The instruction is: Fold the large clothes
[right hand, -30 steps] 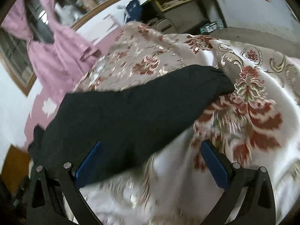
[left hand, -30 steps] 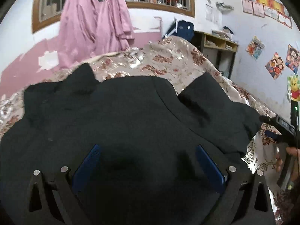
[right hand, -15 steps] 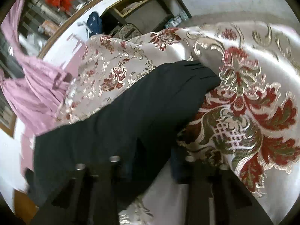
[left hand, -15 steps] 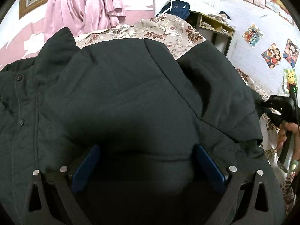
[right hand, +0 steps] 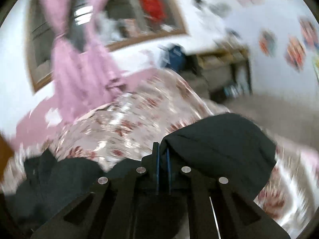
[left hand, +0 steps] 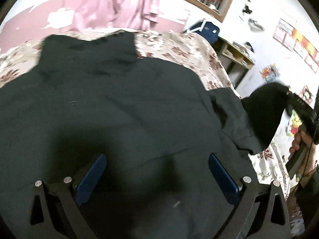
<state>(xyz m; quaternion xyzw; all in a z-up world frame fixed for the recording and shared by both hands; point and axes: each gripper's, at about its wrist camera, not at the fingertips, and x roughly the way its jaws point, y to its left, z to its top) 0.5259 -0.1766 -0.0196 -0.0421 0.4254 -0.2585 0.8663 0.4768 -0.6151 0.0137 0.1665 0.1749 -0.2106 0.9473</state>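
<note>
A large dark green-black jacket (left hand: 123,107) lies spread over a floral bedspread (left hand: 179,47). My left gripper (left hand: 157,171) is open and hovers over the jacket's body, its blue pads wide apart and empty. My right gripper (right hand: 162,157) is shut on the end of the jacket's sleeve (right hand: 219,139) and holds it lifted above the bed. In the left wrist view the raised sleeve (left hand: 265,107) hangs from the right gripper at the right edge.
A pink garment (left hand: 119,2) hangs on the wall under a framed window. A wooden shelf unit (left hand: 235,57) with a blue bag (left hand: 205,29) stands beyond the bed's far right corner. Posters cover the right wall.
My right gripper has closed on the sleeve end and lifted it off the bedspread. My left gripper has drawn back a little from the jacket and stays open.
</note>
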